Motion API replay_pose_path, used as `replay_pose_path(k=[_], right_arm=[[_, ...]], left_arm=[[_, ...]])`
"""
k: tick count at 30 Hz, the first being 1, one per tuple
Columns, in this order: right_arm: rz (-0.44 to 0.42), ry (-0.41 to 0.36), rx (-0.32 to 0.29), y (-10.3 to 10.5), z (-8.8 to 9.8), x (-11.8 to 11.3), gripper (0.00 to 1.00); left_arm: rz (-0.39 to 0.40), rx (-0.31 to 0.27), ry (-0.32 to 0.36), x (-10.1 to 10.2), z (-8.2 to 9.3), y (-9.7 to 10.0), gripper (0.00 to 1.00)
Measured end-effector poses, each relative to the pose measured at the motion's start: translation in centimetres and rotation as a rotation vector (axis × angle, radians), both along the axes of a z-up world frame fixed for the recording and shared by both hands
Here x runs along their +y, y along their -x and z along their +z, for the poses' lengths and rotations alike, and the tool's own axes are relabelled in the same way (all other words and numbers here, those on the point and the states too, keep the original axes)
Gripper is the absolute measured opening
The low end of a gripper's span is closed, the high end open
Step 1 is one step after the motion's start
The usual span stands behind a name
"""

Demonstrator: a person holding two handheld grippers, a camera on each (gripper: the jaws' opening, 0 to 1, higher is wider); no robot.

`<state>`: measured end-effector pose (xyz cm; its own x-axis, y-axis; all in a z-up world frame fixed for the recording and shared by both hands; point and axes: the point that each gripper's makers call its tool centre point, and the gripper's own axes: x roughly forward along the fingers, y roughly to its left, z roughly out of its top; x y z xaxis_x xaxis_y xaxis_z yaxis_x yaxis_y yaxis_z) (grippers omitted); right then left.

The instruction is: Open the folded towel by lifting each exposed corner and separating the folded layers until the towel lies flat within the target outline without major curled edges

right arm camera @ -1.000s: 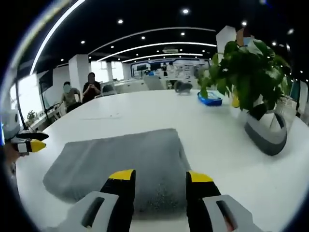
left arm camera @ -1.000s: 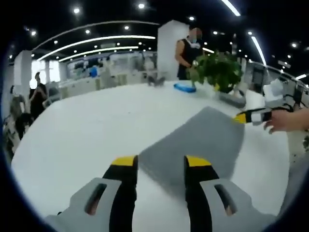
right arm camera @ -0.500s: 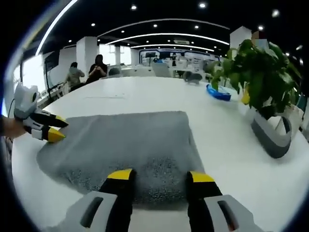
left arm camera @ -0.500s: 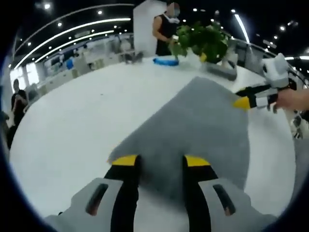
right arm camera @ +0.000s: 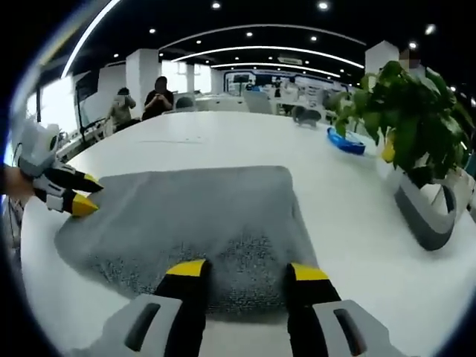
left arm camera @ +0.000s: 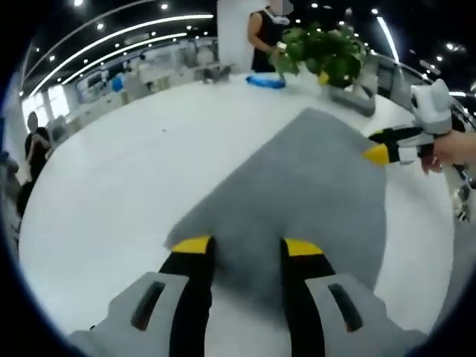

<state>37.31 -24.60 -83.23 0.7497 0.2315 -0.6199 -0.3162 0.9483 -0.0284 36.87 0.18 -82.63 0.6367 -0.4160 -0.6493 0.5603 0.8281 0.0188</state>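
My left gripper [left arm camera: 239, 247] rises from the bottom of the left gripper view with its 2 yellow-tipped fingers [left arm camera: 192, 246] parted and nothing between them but the near corner of the towel [left arm camera: 305, 201]. Whether the tips touch the cloth or hang just over it, I cannot tell. My right gripper [right arm camera: 244, 271] sits the same way at the bottom of the right gripper view, fingers [right arm camera: 186, 268] spread, holding nothing, straddling the towel's near edge.

From my left fingers the towel runs away toward the upper right of the frame, its long axis pointing at the plant [left arm camera: 325, 53]; from my right fingers it spreads across the middle of the frame, wider to the left. Each gripper stands at its own end, so each corner has 1 gripper right at it. In the left gripper view the right gripper shows at the right edge, fingers parted beside the towel's far border; in the right gripper view the left one shows at mid left, by the towel's left corner.

The towel is grey, thick, nubbly terry with soft rounded edges, a folded slab lying flat on the smooth white bench [left arm camera: 141, 163]. I judge the layers will part easily but sag once lifted. A leafy plant in a grey pot [right arm camera: 422, 214] stands at the right, clear of the cloth.
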Motion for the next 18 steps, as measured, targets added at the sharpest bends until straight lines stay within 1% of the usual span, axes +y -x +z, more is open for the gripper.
replay_pose_path(k=[3, 4, 6, 7, 9, 14, 18], right_arm=[[0.057, 0.028, 0.035, 0.0, 0.0, 0.6, 0.39], [0.087, 0.032, 0.052, 0.0, -0.1, 1.0, 0.38], [0.113, 0.036, 0.072, -0.1, -0.1, 1.2, 0.38], [0.124, 0.039, 0.081, -0.1, -0.1, 1.3, 0.38], [0.154, 0.046, 0.099, -0.3, -0.2, 1.7, 0.38], [0.262, 0.076, 0.172, -0.9, -0.3, 2.8, 0.38], [0.308, 0.078, 0.17, -1.1, -0.3, 4.0, 0.38]], left_arm=[[0.023, 0.001, 0.011, 0.5, 0.0, 1.3, 0.34], [0.043, 0.002, 0.023, 0.7, 0.1, 2.1, 0.34], [0.06, 0.001, 0.027, 0.9, 0.1, 2.7, 0.34], [0.07, -0.003, 0.026, 1.1, 0.1, 3.5, 0.34], [0.102, -0.013, 0.041, 1.4, 0.0, 4.2, 0.34], [0.143, -0.03, 0.057, 1.9, 0.0, 6.0, 0.34], [0.19, -0.048, 0.08, 2.4, 0.0, 7.2, 0.34]])
